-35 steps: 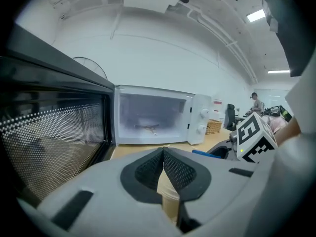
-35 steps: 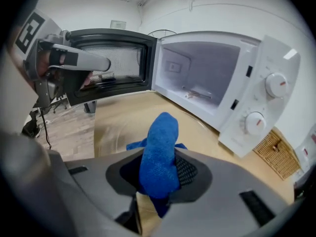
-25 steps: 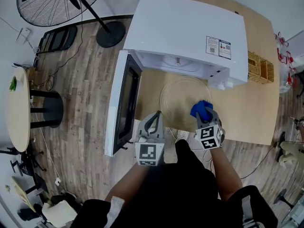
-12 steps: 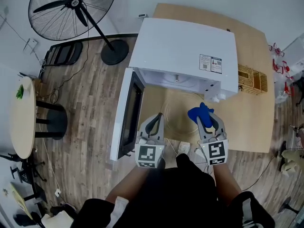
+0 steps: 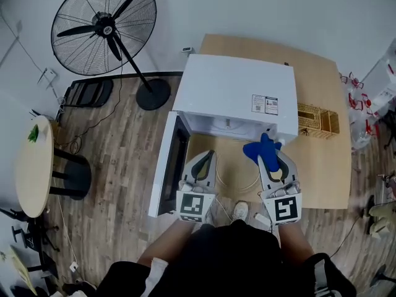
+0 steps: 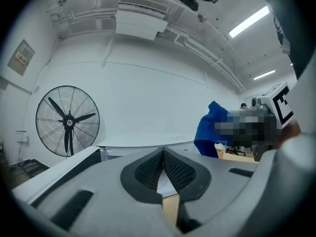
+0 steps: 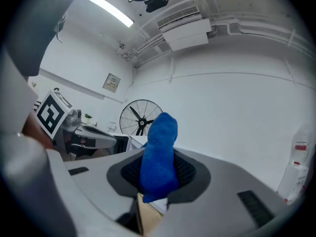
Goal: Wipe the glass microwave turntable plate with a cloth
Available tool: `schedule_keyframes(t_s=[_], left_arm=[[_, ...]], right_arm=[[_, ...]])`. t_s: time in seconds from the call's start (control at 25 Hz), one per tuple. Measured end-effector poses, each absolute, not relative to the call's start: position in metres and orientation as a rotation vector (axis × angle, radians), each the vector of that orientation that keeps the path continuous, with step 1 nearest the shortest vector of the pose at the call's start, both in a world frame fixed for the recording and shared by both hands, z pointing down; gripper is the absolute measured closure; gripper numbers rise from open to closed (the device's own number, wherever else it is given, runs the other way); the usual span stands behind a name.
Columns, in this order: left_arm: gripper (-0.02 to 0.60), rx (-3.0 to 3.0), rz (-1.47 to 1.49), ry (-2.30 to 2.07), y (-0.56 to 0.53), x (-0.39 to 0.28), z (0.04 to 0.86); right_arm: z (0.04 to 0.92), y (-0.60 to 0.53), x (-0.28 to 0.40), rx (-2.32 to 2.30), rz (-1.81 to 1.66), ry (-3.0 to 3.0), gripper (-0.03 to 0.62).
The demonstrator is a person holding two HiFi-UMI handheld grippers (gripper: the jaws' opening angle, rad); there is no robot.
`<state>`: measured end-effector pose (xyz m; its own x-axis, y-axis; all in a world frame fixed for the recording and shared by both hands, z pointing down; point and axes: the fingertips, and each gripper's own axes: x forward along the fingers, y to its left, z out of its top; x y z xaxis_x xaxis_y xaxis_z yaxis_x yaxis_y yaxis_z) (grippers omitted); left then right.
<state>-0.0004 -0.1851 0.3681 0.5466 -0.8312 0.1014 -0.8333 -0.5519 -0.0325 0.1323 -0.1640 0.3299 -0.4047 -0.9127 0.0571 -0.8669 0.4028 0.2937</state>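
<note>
mid-wipe: right tool [image 5: 271, 158] pinches crumpled blue cloth [image 5: 257, 147], clear of the round glass plate [image 5: 237, 173]. left tool [image 5: 205, 159] pressed together, empty. next, i'd judge: lower cloth toward six o'clock, rub.

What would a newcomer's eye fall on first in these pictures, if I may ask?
The bright blue cloth pinched in the right gripper, just in front of the white microwave, stands out most. The microwave sits on a wooden table with its door swung open at the left. A big black pedestal fan stands on the floor at upper left.
</note>
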Motion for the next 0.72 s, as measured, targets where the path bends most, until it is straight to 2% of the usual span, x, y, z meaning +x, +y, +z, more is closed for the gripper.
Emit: schedule_keyframes(t_s=[0.72], left_arm=[[0.575, 2.758, 0.115, -1.507, -0.187, -0.002, 0.348]], right_arm=[[0.292, -0.170, 0.114, 1.621, -0.418, -2.543, 0.503]])
